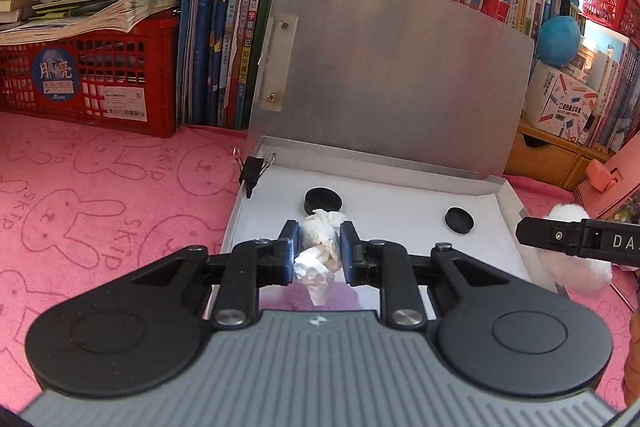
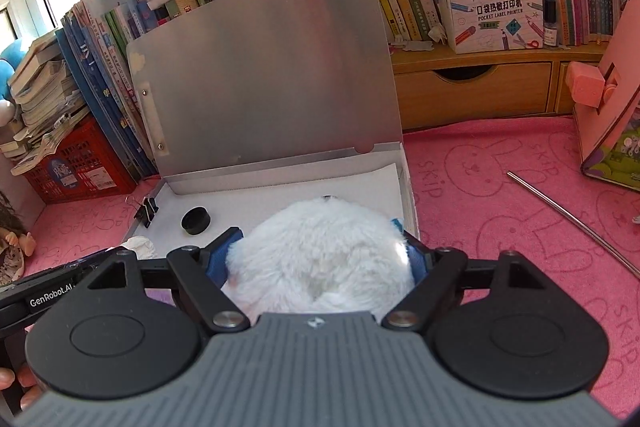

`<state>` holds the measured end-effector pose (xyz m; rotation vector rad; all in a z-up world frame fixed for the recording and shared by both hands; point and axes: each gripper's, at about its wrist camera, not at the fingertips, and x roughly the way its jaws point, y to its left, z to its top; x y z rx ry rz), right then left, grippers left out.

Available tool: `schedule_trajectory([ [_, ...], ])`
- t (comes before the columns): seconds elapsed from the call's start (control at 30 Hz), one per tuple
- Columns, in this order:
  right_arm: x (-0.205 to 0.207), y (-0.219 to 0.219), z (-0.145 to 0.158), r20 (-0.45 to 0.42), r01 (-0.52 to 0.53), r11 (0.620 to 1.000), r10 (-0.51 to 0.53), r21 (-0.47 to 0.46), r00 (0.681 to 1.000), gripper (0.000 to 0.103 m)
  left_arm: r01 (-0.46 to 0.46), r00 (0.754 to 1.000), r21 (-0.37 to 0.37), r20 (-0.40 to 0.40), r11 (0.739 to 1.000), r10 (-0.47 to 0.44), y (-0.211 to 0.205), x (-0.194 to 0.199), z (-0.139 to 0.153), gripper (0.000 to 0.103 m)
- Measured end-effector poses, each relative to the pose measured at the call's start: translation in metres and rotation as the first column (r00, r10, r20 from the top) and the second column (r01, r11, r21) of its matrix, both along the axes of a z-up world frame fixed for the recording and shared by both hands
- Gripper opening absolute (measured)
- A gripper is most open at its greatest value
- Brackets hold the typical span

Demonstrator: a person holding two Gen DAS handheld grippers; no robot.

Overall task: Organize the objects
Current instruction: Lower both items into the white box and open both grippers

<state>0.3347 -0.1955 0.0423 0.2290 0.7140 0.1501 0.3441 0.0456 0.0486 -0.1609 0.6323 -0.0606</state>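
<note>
The left gripper point(image 1: 319, 247) is clenching a crumpled white tissue point(image 1: 320, 235) between its two pads, holding it above the near part of an open file box point(image 1: 256, 147). The box is lying on a pink bunny-print cloth point(image 1: 100, 195), its silvery lid point(image 1: 400, 75) standing up at the far side and leaning against a row of books point(image 1: 224, 27). A white sheet is lining the box floor, and on it a larger black round cap point(image 1: 323, 200) is sitting just beyond the tissue, while a smaller black cap point(image 1: 459, 220) is lying further right. A black binder clip point(image 1: 253, 173) is gripping the left wall of the box near its far corner.

The right gripper point(image 2: 320, 259) is grasping a fluffy white plush toy point(image 2: 320, 251), its blue-padded fingers point(image 2: 220, 255) spread wide and pressing on both sides of the fur. The toy is hanging over the near right part of the same box, hiding most of the smaller cap. In the left wrist view the toy and one right finger are showing at the right edge of the box.

A red crate point(image 1: 88, 79) under stacked papers is standing far left. On the right, a thin metal rod point(image 2: 572, 223) is lying on the cloth, and a label printer carton point(image 2: 492, 7) is resting on a wooden drawer unit point(image 2: 476, 95).
</note>
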Motion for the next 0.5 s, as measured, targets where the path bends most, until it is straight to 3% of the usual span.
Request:
schedule_trajectory([
  [0.2,0.020,0.016,-0.018,-0.018,0.000,0.998,-0.001,-0.065,1.000,0.082,-0.002,1.000,0.066,-0.024,0.998,0.003,-0.007,0.020,-0.014,0.026],
  [0.33,0.027,0.021,-0.028,-0.034,0.011,0.997,-0.014,-0.083,0.999,0.089,0.007,0.999,0.073,-0.046,0.997,-0.003,-0.010,0.026,-0.022,0.027],
  [0.37,0.027,0.021,-0.029,-0.033,0.010,0.997,-0.013,-0.081,0.999,0.090,0.007,0.999,0.076,-0.049,0.997,-0.004,-0.011,0.027,-0.023,0.031],
  [0.47,0.024,0.019,-0.029,-0.026,0.017,0.997,-0.019,-0.070,0.999,0.093,0.020,0.999,0.086,-0.036,0.996,-0.017,-0.012,0.023,-0.024,0.063],
  [0.5,0.023,0.017,-0.027,-0.020,0.018,0.998,-0.019,-0.061,1.000,0.093,0.025,0.999,0.089,-0.030,0.996,-0.023,-0.013,0.021,-0.023,0.069],
])
